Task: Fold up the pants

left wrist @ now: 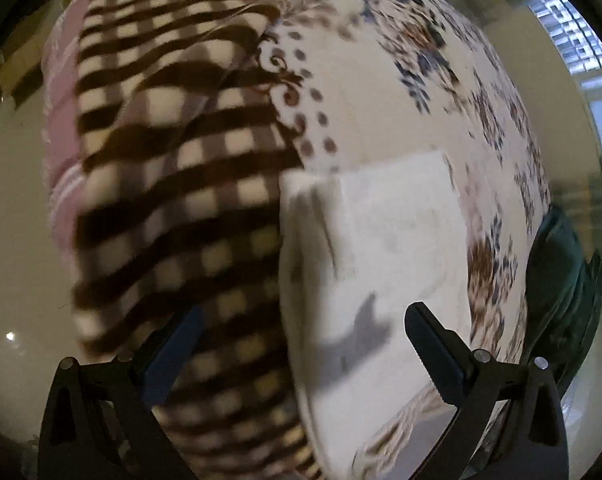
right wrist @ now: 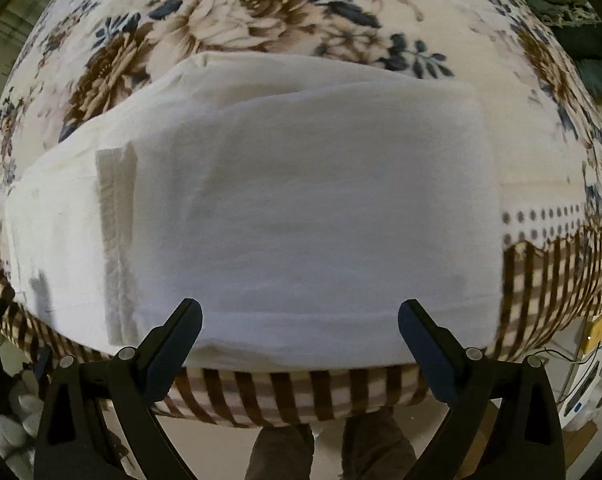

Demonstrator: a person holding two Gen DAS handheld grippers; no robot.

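Open right claw (right wrist: 300, 316) above folded pants (right wrist: 285, 208)

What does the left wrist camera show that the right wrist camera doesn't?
Only the left wrist view shows a pink striped cloth at the bed's far edge and a window. Only the right wrist view shows the person's legs below the bed and the pants' top folded layer spread wide. Both show the folded white pants on the floral blanket, with each hand-held gripper open and empty.
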